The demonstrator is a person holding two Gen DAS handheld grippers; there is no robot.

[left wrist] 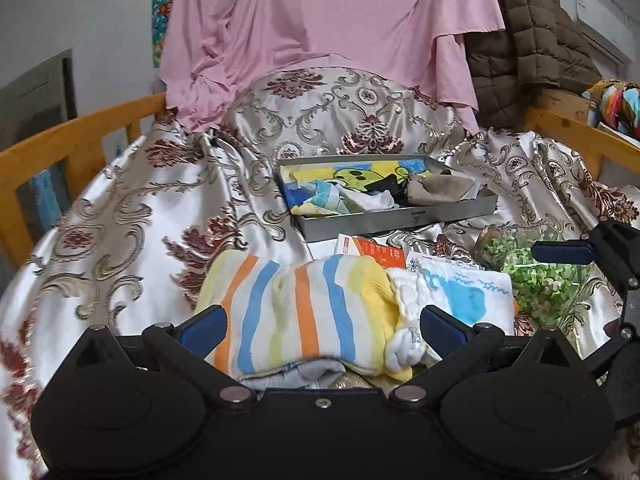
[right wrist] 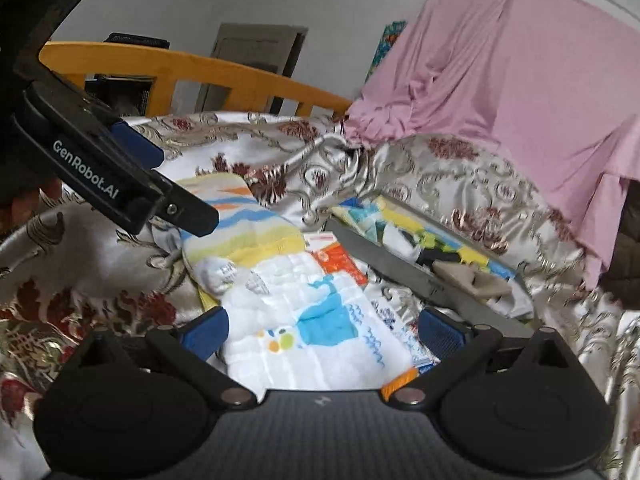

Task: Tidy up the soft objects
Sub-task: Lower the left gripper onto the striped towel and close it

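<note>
A towel striped in yellow, orange and blue (left wrist: 296,312) lies folded on the satin bedcover, between the wide-apart fingers of my left gripper (left wrist: 324,328), which is open. Beside it on the right lies a white quilted cloth with a blue whale (right wrist: 320,320). My right gripper (right wrist: 322,332) is open and straddles that cloth low down. Behind both sits a grey metal tray (left wrist: 400,216) holding a yellow-blue cloth, socks and a beige piece. One blue pad of the right gripper (left wrist: 560,250) shows at the right edge of the left wrist view.
An orange-and-white packet (left wrist: 380,252) lies between the cloths and the tray. A glass jar of green sprigs (left wrist: 528,276) stands right of the whale cloth. Wooden bed rails (left wrist: 72,140) run along both sides. A pink sheet (left wrist: 328,20) and a brown quilted jacket (left wrist: 528,32) hang behind.
</note>
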